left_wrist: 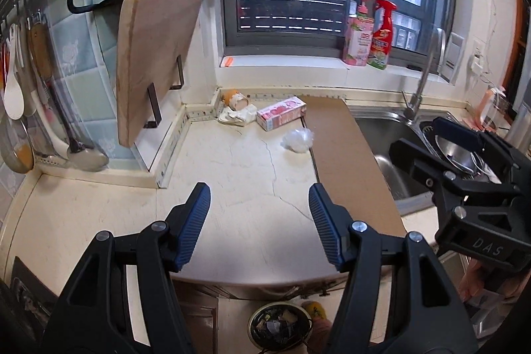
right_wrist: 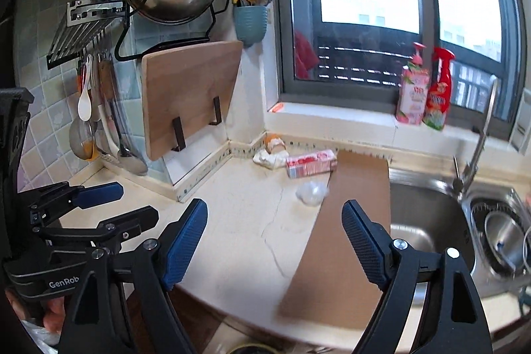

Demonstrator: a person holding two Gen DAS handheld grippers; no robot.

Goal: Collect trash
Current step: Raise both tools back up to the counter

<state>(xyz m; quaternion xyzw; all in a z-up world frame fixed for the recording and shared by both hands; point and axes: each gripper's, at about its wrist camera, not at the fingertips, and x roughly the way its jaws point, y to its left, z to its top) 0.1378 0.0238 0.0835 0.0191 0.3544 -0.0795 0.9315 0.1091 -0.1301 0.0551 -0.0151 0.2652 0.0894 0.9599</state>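
Trash lies at the back of the cream counter (left_wrist: pixel 239 175): a pink carton (left_wrist: pixel 281 112), a crumpled clear plastic wad (left_wrist: pixel 297 140), a crumpled white wrapper (left_wrist: pixel 236 115) and an orange-capped cup on its side (left_wrist: pixel 235 98). My left gripper (left_wrist: pixel 259 204) is open and empty, above the counter's front part, well short of the trash. My right gripper (right_wrist: pixel 274 221) is open and empty, above the counter's front edge; it shows at the right in the left wrist view (left_wrist: pixel 428 141). The carton (right_wrist: pixel 310 163) and plastic wad (right_wrist: pixel 312 192) also show in the right wrist view.
A brown board (left_wrist: pixel 345 161) lies between counter and steel sink (left_wrist: pixel 388 148), with a faucet (left_wrist: pixel 428 68). A wooden cutting board (left_wrist: pixel 152 62) leans at the left wall. A trash bin (left_wrist: pixel 280 329) stands on the floor below the counter edge. Two bottles (left_wrist: pixel 368 32) stand on the windowsill.
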